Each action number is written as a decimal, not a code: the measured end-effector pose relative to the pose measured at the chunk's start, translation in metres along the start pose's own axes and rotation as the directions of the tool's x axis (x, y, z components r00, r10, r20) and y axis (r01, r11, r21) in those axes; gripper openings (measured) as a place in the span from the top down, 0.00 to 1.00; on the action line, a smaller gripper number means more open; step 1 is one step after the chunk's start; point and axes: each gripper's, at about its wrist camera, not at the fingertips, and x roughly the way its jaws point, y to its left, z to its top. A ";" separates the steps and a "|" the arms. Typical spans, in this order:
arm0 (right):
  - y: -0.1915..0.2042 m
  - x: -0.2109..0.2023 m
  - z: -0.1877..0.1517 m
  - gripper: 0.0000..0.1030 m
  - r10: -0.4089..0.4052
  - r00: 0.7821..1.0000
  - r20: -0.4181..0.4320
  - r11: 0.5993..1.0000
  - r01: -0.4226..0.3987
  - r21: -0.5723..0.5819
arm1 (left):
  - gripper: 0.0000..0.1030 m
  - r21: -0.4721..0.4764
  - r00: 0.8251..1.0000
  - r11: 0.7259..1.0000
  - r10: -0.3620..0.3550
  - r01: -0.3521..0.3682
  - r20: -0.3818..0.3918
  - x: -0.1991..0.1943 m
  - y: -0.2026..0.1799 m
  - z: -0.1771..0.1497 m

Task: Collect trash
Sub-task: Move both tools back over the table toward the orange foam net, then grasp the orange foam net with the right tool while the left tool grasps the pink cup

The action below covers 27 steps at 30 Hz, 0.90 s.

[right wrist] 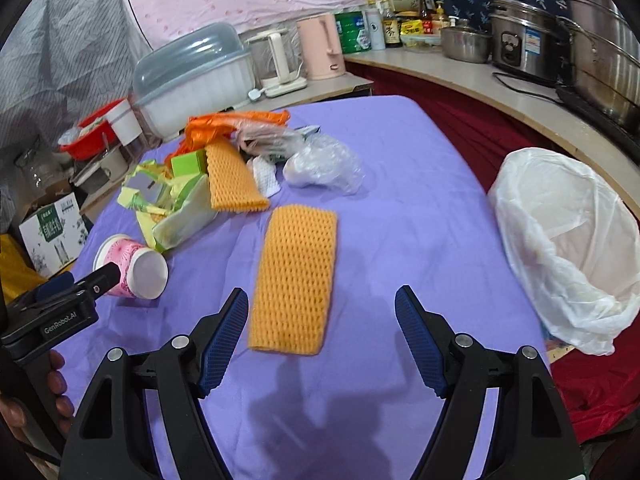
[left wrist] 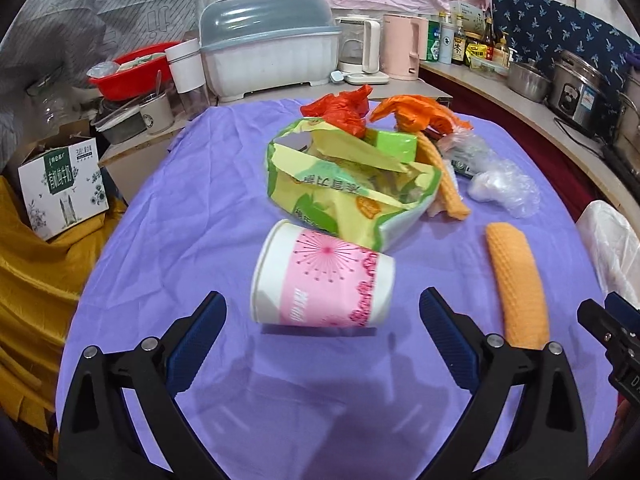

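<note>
Purple cloth covers the surface [left wrist: 168, 216]; kitchen clutter lines the counters behind it.

Left tool [left wrist: 323, 312]: released, fingers spread wide, nothing between them. Just ahead of its tips lies a paper cup [left wrist: 320, 280], pink and white, on its side, rim toward the left. It is close to the tips but not gripped; contact cannot be confirmed.

Right tool [right wrist: 322, 308]: also released, fingers wide apart. An orange foam net sleeve [right wrist: 296, 276] lies flat on the cloth, its near end reaching in between the fingertips, not clamped.

Beyond the cup: a torn yellow-green snack bag [left wrist: 344, 184], its near edge touching or just overlapping the cup. Behind that, a crumpled red plastic bag [left wrist: 340, 110] and an orange plastic bag [left wrist: 416, 112]. A second foam sleeve [right wrist: 234, 180] leans against the pile. Clear crumpled plastic [right wrist: 324, 162] sits to the right of the pile, apart from the flat sleeve.

Right edge of the surface: a bin lined with a white bag [right wrist: 568, 240], mouth open, well apart from the trash pile.

Background: covered dish rack [left wrist: 268, 52], pink kettle [left wrist: 402, 46], red basin [left wrist: 132, 68].
</note>
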 end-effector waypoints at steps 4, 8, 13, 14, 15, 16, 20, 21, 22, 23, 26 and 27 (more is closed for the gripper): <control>0.007 0.017 0.000 0.29 0.001 0.999 -0.033 1.000 -0.001 0.004 | 0.10 0.039 1.000 0.999 -0.026 0.025 0.011 0.013 0.010 -0.001; 0.013 0.036 0.002 0.29 -0.014 0.998 -0.060 1.000 0.013 -0.004 | 0.10 0.074 0.996 0.993 -0.087 0.087 -0.010 0.026 0.013 0.000; 0.017 0.058 0.002 0.29 -0.019 0.995 -0.096 1.000 0.020 0.001 | 0.10 0.097 0.992 0.988 -0.115 0.120 -0.056 0.044 0.009 -0.001; 0.017 0.063 0.001 0.29 -0.024 0.994 -0.105 1.000 0.024 0.000 | 0.10 0.096 0.991 0.987 -0.121 0.127 -0.062 0.046 0.008 -0.002; 0.018 0.066 0.001 0.29 -0.027 0.994 -0.110 1.000 0.027 0.000 | 0.11 0.092 0.989 0.987 -0.129 0.134 -0.066 0.047 0.007 -0.002; 0.018 0.069 0.000 0.29 -0.028 0.993 -0.115 1.000 0.029 0.000 | 0.13 0.085 0.989 0.986 -0.135 0.140 -0.067 0.048 0.007 -0.003; 0.020 0.075 -0.003 0.31 -0.041 0.992 -0.117 0.999 0.040 -0.016 | 0.23 0.076 0.986 0.985 -0.145 0.152 -0.080 0.049 0.005 -0.005; 0.021 0.076 -0.004 0.33 -0.048 0.992 -0.115 0.999 0.046 -0.024 | 0.23 0.078 0.987 0.986 -0.143 0.149 -0.075 0.048 0.005 -0.006; 0.022 0.075 -0.004 0.40 -0.056 0.992 -0.111 0.998 0.053 -0.033 | 0.23 0.082 0.988 0.986 -0.140 0.146 -0.070 0.045 0.003 -0.007; 0.022 0.075 -0.004 0.47 -0.063 0.992 -0.108 0.997 0.059 -0.042 | 0.23 0.084 0.988 0.986 -0.140 0.145 -0.067 0.043 0.003 -0.008; 0.019 0.072 -0.003 0.68 -0.050 0.993 -0.110 0.998 0.047 -0.032 | 0.23 0.082 0.987 0.985 -0.148 0.153 -0.060 0.035 -0.001 -0.009; 0.016 0.071 -0.003 0.71 -0.040 0.993 -0.112 0.999 0.038 -0.020 | 0.23 0.083 0.987 0.984 -0.150 0.155 -0.056 0.032 -0.003 -0.009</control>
